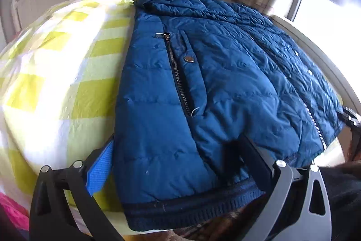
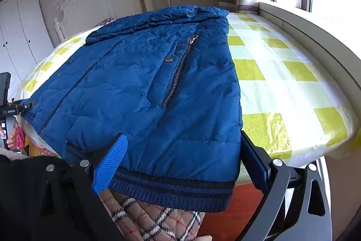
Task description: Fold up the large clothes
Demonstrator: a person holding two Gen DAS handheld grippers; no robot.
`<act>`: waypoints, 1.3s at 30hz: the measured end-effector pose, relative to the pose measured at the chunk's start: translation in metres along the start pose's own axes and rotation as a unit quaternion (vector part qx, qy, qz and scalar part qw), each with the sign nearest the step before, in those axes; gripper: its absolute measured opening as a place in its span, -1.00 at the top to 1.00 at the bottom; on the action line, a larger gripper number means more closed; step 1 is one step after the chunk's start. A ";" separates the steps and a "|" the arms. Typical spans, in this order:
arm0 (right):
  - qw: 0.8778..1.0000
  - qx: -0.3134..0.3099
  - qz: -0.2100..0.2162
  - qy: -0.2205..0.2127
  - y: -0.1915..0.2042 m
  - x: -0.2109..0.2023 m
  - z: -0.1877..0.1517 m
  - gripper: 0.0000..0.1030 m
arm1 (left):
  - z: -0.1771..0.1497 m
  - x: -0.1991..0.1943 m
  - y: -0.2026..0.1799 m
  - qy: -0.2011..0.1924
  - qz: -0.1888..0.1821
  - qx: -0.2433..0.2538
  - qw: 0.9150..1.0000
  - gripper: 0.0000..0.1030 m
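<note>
Jacket (image 2: pixel 144 87) flat on bed (image 2: pixel 282 83), hem toward both tools.
Right tool (image 2: pixel 180 157) and left tool (image 1: pixel 180 159) gape wide astride the hem corners, gripping nothing.

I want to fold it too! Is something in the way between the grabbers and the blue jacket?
Nothing visible. The blue jacket lies on the checked bed cover, and the right gripper and left gripper already straddle its hem with jaws wide apart.

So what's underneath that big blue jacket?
The blue jacket lies on a bed cover checked in yellow and white, which shows on both sides. Its ribbed hem hangs past the edge. Whatever lies directly beneath is covered.
</note>
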State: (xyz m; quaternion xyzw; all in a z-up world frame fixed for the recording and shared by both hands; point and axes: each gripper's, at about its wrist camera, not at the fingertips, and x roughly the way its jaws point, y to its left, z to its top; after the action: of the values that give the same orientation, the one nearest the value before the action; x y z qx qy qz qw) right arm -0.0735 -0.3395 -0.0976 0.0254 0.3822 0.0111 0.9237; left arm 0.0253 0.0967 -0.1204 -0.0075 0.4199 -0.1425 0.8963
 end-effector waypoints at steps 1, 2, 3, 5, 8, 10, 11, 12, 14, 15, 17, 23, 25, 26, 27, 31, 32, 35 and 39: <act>1.000 -0.004 -0.011 0.000 0.003 0.000 0.001 -0.53 | 0.000 -0.001 -0.002 -0.005 0.002 0.002 1.000 -0.76; 1.000 -0.006 -0.012 0.001 0.005 -0.002 0.002 -0.23 | 0.000 -0.003 -0.003 -0.010 0.005 0.005 1.000 -0.03; 1.000 -0.003 -0.009 -0.002 0.006 -0.003 0.003 0.01 | 0.001 -0.007 -0.003 -0.017 -0.013 0.003 1.000 0.43; 1.000 -0.001 0.000 -0.015 0.008 -0.009 0.005 0.24 | 0.004 -0.013 -0.003 -0.021 -0.025 -0.002 0.999 0.55; 0.999 0.016 0.023 -0.027 0.005 -0.014 0.006 0.41 | 0.005 -0.020 0.003 -0.040 -0.047 -0.021 0.998 0.61; 0.997 0.042 0.058 -0.035 -0.003 -0.018 0.006 0.49 | 0.005 -0.028 0.012 -0.061 -0.078 -0.053 0.994 0.65; 0.995 0.054 0.078 -0.040 -0.006 -0.022 0.006 0.52 | 0.005 -0.033 0.013 -0.069 -0.086 -0.058 0.992 0.66; 0.991 0.064 0.108 -0.051 -0.008 -0.029 0.007 0.54 | 0.005 -0.041 0.016 -0.080 -0.096 -0.065 0.990 0.67; 0.985 0.070 0.141 -0.067 -0.007 -0.044 0.007 0.55 | 0.004 -0.059 0.018 -0.100 -0.118 -0.075 0.985 0.68; 0.982 0.073 0.158 -0.076 -0.007 -0.053 0.008 0.56 | 0.003 -0.072 0.021 -0.112 -0.134 -0.084 0.981 0.68; 0.972 0.080 0.195 -0.102 -0.007 -0.079 0.008 0.56 | -0.002 -0.098 0.027 -0.133 -0.165 -0.102 0.972 0.69; 0.940 0.057 0.251 -0.225 0.001 -0.181 0.036 0.57 | -0.004 -0.206 0.043 -0.259 -0.270 -0.121 0.920 0.68; 0.934 0.033 0.247 -0.256 0.008 -0.203 0.062 0.57 | 0.006 -0.226 0.047 -0.288 -0.296 -0.121 0.903 0.66; 0.935 0.024 0.241 -0.261 0.012 -0.205 0.079 0.56 | 0.019 -0.232 0.049 -0.292 -0.305 -0.120 0.899 0.63; 0.936 0.019 0.235 -0.261 0.014 -0.203 0.090 0.56 | 0.031 -0.231 0.049 -0.288 -0.301 -0.121 0.901 0.61; 0.955 0.033 0.202 -0.214 0.014 -0.136 0.172 0.56 | 0.101 -0.185 0.066 -0.240 -0.291 -0.174 0.910 0.60; 0.962 0.046 0.189 -0.193 0.012 -0.108 0.191 0.55 | 0.119 -0.168 0.072 -0.226 -0.283 -0.190 0.913 0.58; 0.976 0.104 0.151 -0.121 -0.009 -0.011 0.230 0.48 | 0.175 -0.097 0.090 -0.172 -0.236 -0.228 0.929 0.40; 0.967 0.231 0.105 -0.014 -0.055 0.090 0.211 -0.62 | 0.190 0.004 0.126 -0.083 -0.126 -0.306 0.940 -0.45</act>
State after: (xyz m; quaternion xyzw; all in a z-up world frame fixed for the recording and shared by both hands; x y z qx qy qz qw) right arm 0.1398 -0.3991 -0.0151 0.2785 0.3566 0.0185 0.8916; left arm 0.2027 0.1966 -0.0166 -0.3463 0.3630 -0.1180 0.8570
